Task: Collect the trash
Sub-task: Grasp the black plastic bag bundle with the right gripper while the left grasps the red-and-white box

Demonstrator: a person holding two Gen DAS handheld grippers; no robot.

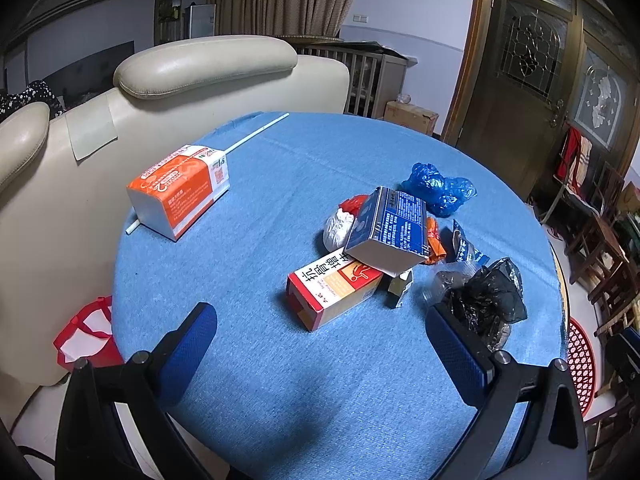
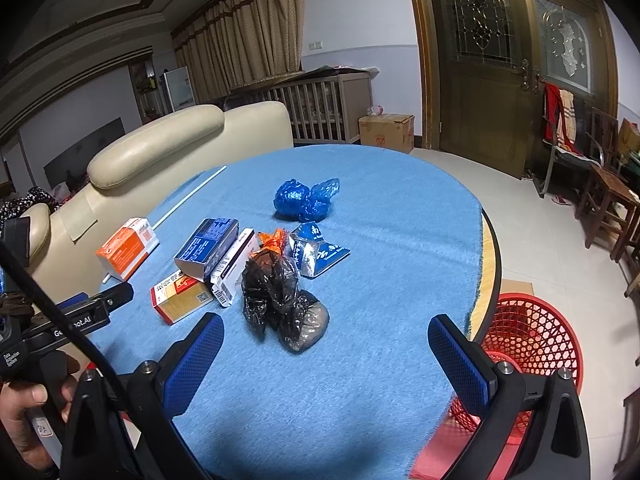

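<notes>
A pile of trash lies on the round table with a blue cloth (image 1: 320, 380) (image 2: 400, 240). It holds a red-and-tan box (image 1: 334, 290) (image 2: 180, 294), a blue box (image 1: 390, 228) (image 2: 206, 248) leaning on it, a crumpled black bag (image 1: 486, 302) (image 2: 280, 300), a blue bag (image 1: 438, 188) (image 2: 306, 200), a blue foil packet (image 2: 316, 252) and a white wad (image 1: 338, 230). An orange tissue box (image 1: 182, 190) (image 2: 128, 248) lies apart at the left. My left gripper (image 1: 320, 332) is open, facing the red-and-tan box. My right gripper (image 2: 326, 340) is open just short of the black bag.
A red mesh basket (image 2: 528, 340) (image 1: 580, 364) stands on the floor by the table's right edge. A cream sofa (image 1: 160, 80) backs the table's left side, with a red bag (image 1: 90, 336) below. A white stick (image 1: 256, 134) lies near the tissue box. Wooden chairs (image 2: 608, 204) stand right.
</notes>
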